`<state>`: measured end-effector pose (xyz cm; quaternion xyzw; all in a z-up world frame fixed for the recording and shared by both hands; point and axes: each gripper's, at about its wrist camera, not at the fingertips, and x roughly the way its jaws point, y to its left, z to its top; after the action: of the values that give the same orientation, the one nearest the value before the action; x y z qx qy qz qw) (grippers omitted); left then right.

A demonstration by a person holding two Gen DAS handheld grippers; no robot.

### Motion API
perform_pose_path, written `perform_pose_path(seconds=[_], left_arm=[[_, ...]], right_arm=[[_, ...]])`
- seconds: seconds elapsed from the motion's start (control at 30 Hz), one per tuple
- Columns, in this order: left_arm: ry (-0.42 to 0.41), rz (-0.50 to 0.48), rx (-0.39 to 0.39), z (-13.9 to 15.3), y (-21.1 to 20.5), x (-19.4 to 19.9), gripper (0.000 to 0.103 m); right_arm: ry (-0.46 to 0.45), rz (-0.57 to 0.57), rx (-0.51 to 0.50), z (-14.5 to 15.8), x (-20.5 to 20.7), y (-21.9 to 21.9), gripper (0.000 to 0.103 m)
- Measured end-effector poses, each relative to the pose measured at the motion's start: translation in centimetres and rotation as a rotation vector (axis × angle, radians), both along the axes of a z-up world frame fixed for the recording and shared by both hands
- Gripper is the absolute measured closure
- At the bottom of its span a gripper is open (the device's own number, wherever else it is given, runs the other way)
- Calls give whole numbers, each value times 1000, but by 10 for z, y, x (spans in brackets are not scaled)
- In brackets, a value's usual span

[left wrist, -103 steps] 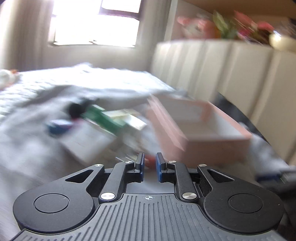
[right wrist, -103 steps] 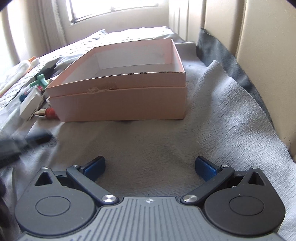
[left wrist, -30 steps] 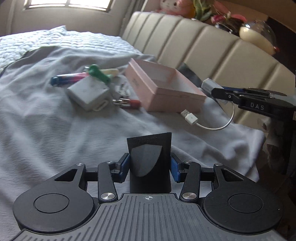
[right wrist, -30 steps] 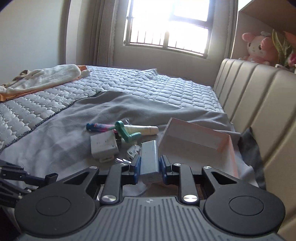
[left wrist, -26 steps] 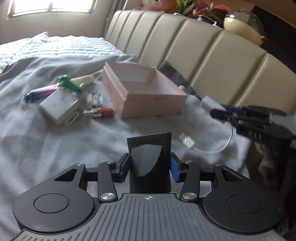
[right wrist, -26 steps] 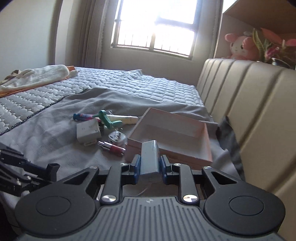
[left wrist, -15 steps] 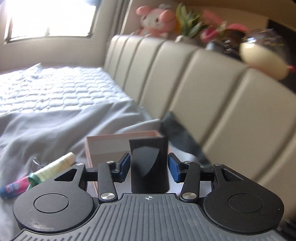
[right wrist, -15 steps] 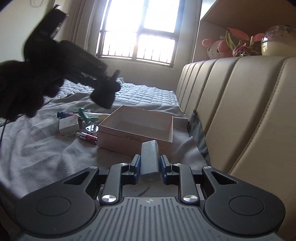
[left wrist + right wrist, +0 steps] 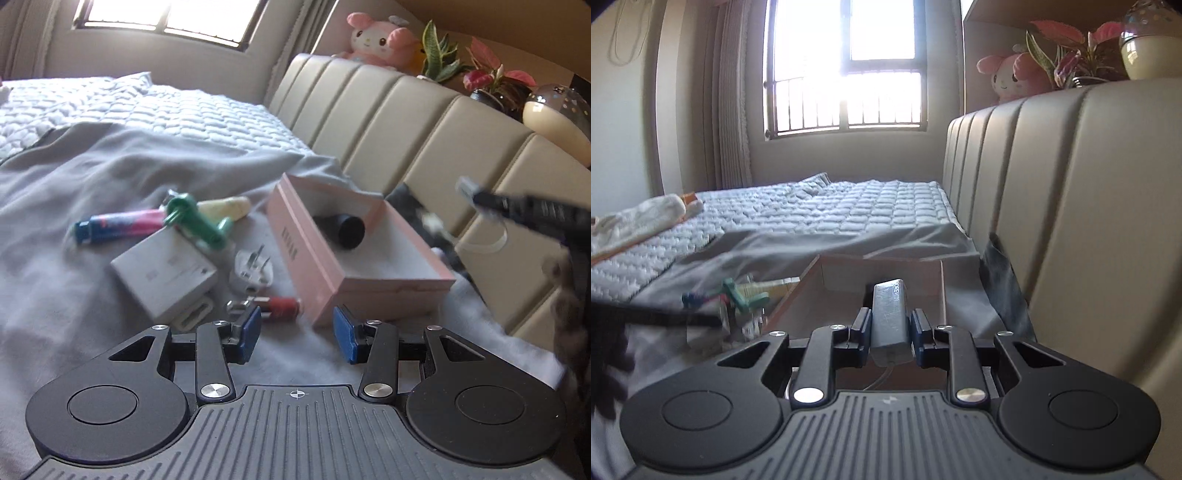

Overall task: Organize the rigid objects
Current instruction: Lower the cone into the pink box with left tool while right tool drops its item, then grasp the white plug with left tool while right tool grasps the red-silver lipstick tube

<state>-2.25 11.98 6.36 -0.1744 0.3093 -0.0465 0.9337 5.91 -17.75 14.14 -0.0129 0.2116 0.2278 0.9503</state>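
Gripping a grey block (image 9: 889, 321), right tool (image 9: 889, 332); left tool (image 9: 296, 334) empty.

Left wrist view low over bed, facing headboard (image 9: 406, 122), right wrist view nearer, both sharing pink box (image 9: 332, 258).

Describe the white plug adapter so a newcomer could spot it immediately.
Find the pink box on the grey blanket by the padded headboard. Left of its near corner lies the white plug adapter: small, rounded, metal prongs up, unlike the flat white box beside it.
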Motion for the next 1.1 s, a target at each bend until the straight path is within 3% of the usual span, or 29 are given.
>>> perform_pose_path(seconds=[0.07,0.13,0.17,0.4,0.47,0.57,0.63,0.7,0.83,1.0,1.1], left_arm=[[32,47,28,-6,10,-6,56],[37,101,80,-9,20,-11,56],[24,120,93,-8,25,-13,56],[-40,198,39,-10,55,-15,56],[-45,199,20,-12,59,-19,56],[-40,200,-12,-17,67,-30,56],[-29,210,-44,-22,74,-38,56],[-17,228,-74,-26,78,-46,56],[-21,231,-106,-29,85,-58,56],[-38,250,-127,-29,92,-69,56],[-49,278,-137,-27,96,-71,56]], right_arm=[[21,-13,50,12,35,18,79],[45,-51,21,13,64,38,68],[50,-65,-4,11,72,47,68],[25,159,-172,-28,19,115,62],[60,242,-210,-39,12,143,62],[169,306,-177,-48,21,177,62],[258,316,-135,-50,36,199,52],[307,288,-119,-54,54,218,45],[373,247,-133,-70,86,251,45],[399,252,-135,-80,85,258,45],[356,259,-118,-78,62,246,46]])
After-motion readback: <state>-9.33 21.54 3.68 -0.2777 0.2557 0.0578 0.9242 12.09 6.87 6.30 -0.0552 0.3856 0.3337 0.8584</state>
